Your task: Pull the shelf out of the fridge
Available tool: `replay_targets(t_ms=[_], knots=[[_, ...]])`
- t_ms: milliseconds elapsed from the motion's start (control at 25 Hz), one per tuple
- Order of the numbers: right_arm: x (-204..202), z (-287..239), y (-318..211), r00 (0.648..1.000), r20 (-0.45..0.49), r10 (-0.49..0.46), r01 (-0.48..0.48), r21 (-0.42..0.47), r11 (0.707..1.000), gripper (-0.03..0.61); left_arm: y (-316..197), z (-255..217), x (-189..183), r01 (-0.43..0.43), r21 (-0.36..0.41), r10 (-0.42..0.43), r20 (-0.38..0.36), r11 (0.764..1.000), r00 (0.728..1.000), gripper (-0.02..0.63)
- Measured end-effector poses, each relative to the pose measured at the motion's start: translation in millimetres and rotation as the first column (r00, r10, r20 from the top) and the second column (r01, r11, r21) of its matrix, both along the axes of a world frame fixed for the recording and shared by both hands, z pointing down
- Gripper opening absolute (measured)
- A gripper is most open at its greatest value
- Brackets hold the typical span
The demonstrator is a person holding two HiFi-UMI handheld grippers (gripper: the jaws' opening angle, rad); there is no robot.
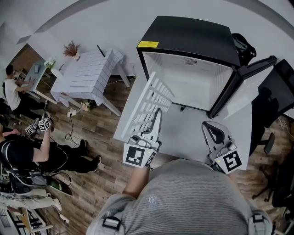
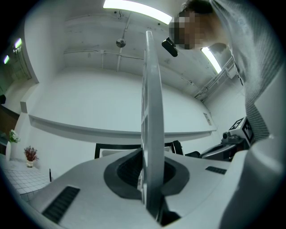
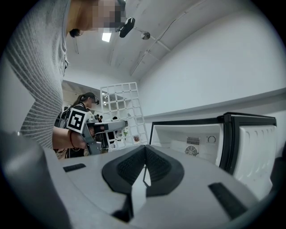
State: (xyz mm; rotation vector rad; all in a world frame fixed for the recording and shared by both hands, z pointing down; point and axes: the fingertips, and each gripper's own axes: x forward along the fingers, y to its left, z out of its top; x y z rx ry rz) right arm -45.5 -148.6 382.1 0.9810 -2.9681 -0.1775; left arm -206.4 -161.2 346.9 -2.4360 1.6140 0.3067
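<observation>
Head view shows the left gripper clamped on the tilted shelf by one edge, the right gripper closed and empty, so the shelf could twist loose.

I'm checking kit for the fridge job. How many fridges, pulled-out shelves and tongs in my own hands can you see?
Fridge: 1
Shelf: 1
Tongs: 2 (left tongs shut on the shelf, right tongs shut and empty)
Total: 4

Bright ceiling light overhead; fisheye edges dark and warped.
</observation>
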Motion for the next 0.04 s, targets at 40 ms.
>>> replay_targets(t_ms=[40], knots=[[0.2, 0.4, 0.0, 1.0, -0.001, 0.001, -0.001, 0.0, 1.0, 0.012, 0.1, 0.3, 0.0, 0.0, 0.0, 0.0, 0.0, 1.0, 1.0, 0.037]])
